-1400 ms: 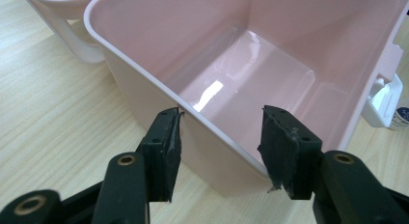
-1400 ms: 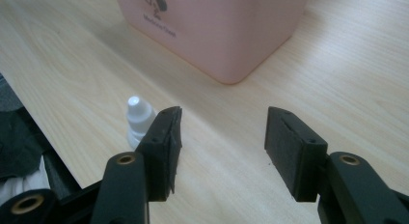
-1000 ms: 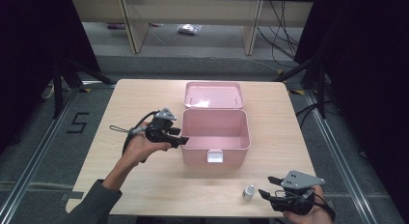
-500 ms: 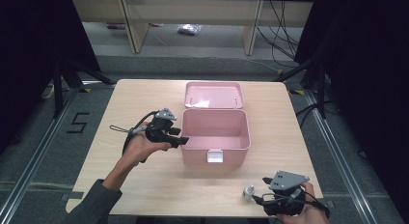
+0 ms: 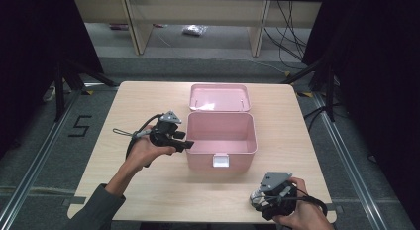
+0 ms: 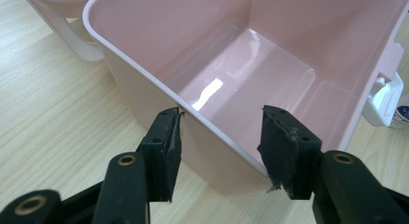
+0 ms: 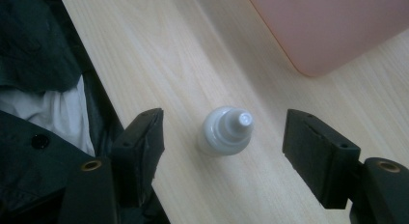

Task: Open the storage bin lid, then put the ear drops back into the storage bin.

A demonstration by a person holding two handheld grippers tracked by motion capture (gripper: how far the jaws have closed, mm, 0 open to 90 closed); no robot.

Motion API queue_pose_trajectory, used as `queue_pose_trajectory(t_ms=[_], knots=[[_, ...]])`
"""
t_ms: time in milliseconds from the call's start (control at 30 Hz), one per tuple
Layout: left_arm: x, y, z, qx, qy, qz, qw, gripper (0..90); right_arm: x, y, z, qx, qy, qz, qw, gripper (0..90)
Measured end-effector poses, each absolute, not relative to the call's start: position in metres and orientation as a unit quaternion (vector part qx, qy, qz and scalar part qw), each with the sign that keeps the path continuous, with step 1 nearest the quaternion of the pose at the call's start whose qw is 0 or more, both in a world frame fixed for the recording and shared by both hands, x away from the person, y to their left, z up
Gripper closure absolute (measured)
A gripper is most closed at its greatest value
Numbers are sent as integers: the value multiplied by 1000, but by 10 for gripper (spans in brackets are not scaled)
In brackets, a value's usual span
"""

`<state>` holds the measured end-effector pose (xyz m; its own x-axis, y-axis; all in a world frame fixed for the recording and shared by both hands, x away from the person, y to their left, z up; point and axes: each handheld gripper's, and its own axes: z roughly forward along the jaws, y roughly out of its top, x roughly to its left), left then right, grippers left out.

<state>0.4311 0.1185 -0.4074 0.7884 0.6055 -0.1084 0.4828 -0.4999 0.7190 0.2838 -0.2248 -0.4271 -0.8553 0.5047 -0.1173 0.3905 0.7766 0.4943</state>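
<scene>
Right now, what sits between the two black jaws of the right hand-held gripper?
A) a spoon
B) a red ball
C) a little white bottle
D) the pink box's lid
C: in the right gripper view the little white bottle stands on the wooden table in the gap between the open jaws of the right hand-held gripper, which do not touch it.
</scene>
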Motion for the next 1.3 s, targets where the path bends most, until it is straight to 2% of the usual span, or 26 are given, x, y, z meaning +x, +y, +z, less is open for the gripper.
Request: queue_pose_trajectory(t_ms=[433, 533, 733, 1300], knots=[[432, 118, -408, 860, 318, 79, 391, 490, 294, -212, -430, 217, 948, 206, 109, 336], [433, 118, -409, 861, 318, 76, 390, 487, 298, -211, -431, 214, 952, 199, 94, 338], [432, 117, -409, 861, 319, 78, 390, 485, 300, -210, -430, 222, 950, 193, 102, 340], [433, 117, -409, 862, 316, 78, 387, 481, 313, -197, -430, 181, 970, 138, 80, 413]])
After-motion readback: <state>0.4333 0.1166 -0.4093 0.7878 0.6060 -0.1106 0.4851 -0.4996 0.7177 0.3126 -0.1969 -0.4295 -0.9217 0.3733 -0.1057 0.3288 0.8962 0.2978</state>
